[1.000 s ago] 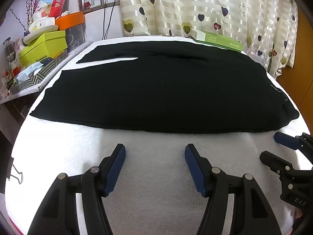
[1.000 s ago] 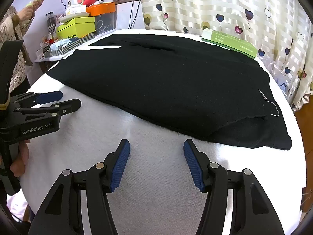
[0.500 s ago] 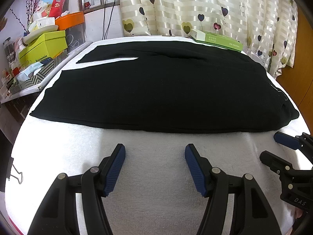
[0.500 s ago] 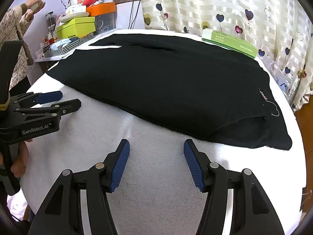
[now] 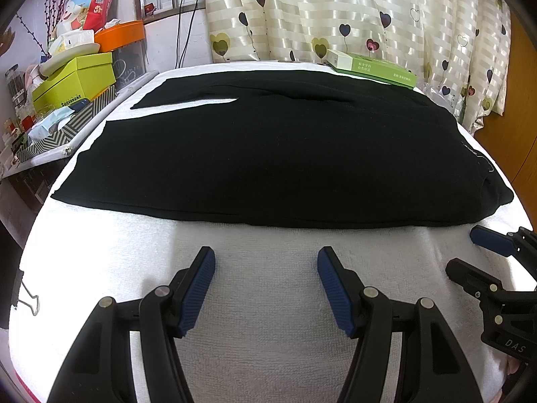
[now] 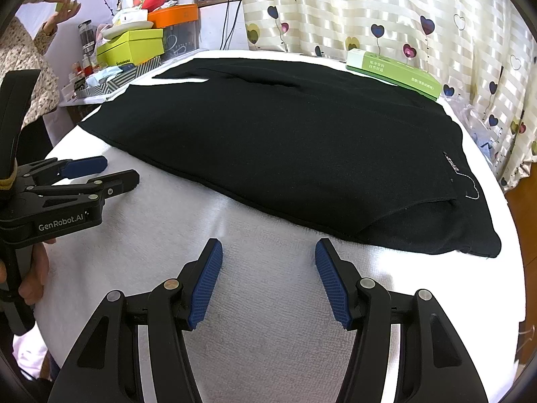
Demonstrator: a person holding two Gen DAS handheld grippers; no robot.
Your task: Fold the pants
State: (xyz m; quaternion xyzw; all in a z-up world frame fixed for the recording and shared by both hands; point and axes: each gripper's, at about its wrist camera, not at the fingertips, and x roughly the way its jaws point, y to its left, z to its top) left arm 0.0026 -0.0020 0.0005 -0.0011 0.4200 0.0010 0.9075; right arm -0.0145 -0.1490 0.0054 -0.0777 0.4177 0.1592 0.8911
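A pair of black pants (image 5: 275, 154) is laid flat across the middle of a worktop (image 5: 268, 319) covered by a white towel, with the legs pointing left and the waist (marked by small white stitching) at the right. The left gripper (image 5: 266, 265) is held above the bare towel just short of the near hem, its jaws spread wide and holding nothing. The right gripper (image 6: 268, 255) is held likewise near the waist end, its jaws wide apart and empty. A green box (image 5: 371, 67) is seen beyond the pants.
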